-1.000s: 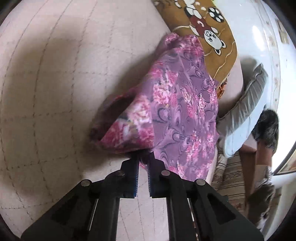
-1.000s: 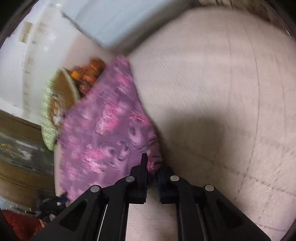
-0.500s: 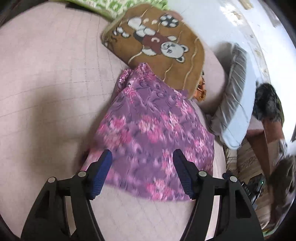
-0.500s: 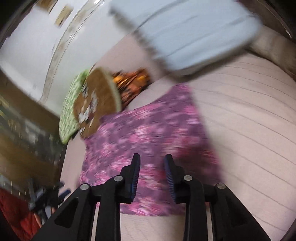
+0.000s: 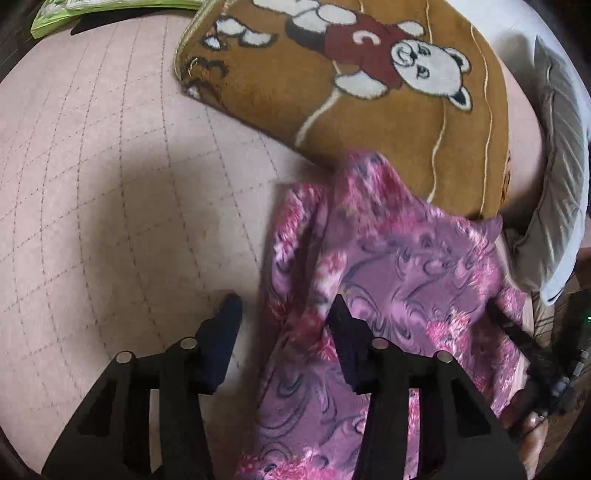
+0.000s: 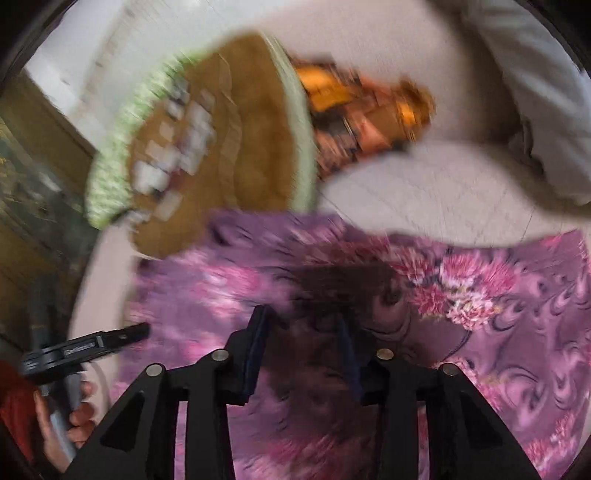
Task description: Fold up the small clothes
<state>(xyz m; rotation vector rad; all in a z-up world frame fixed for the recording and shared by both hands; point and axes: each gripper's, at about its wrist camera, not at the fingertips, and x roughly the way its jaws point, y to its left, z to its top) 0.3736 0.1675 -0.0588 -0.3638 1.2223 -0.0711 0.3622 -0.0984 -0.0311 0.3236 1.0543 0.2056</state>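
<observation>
A purple garment with pink flowers (image 5: 399, 280) lies on the pale pink quilted bed cover (image 5: 110, 192). My left gripper (image 5: 284, 306) is open and empty, its jaws straddling the garment's left edge from just above. In the right wrist view the same garment (image 6: 498, 314) fills the lower frame, blurred by motion. My right gripper (image 6: 301, 317) is open and empty, low over the garment's middle. The right gripper also shows at the garment's far right edge in the left wrist view (image 5: 517, 332).
A brown teddy-bear blanket (image 5: 369, 92) lies beyond the garment, touching its far corner. A grey-white pillow (image 5: 557, 177) lies at the right. An orange patterned cloth (image 6: 362, 118) lies behind the blanket. A green cloth (image 5: 92, 11) lies at the far edge.
Both grippers were shut on the garment's corners, then opened and let it drop flat. Now the left one has moved to the garment's left edge and the right one has dropped closer to the cloth.
</observation>
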